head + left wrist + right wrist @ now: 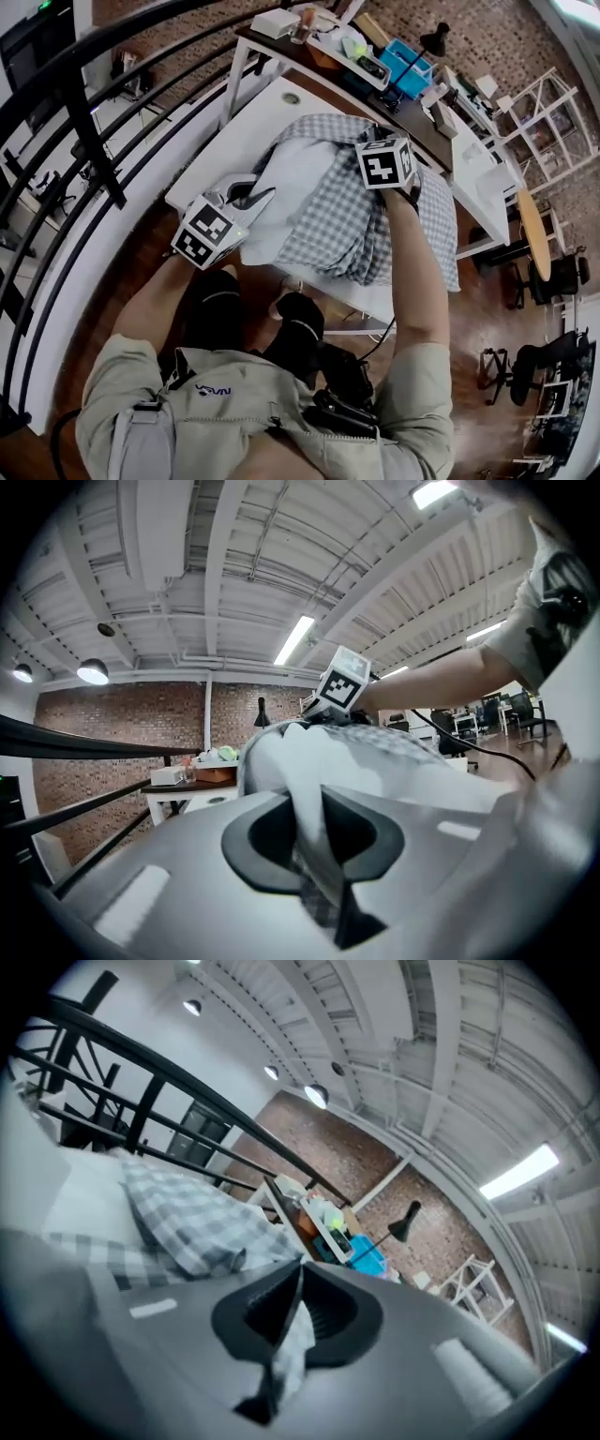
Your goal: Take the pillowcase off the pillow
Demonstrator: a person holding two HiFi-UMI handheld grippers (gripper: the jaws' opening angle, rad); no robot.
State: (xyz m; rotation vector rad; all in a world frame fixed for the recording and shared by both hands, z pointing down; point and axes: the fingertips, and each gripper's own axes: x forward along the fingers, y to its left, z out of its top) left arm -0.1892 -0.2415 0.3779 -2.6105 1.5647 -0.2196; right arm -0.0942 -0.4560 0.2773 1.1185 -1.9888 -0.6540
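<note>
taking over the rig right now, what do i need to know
The left gripper is shut on the bared white end of the pillow, with a bit of checked cloth caught too.
The right gripper is shut on the checked pillowcase.
Both things lie on the white table.
Done: pillowcase peeled back off one end.
Left: pull it fully off; the rest is covered.

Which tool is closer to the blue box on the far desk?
Right. The right tool grips the pillowcase at the pillow's far side, toward the blue box. The left tool grips it at the near left corner, farther away.
</note>
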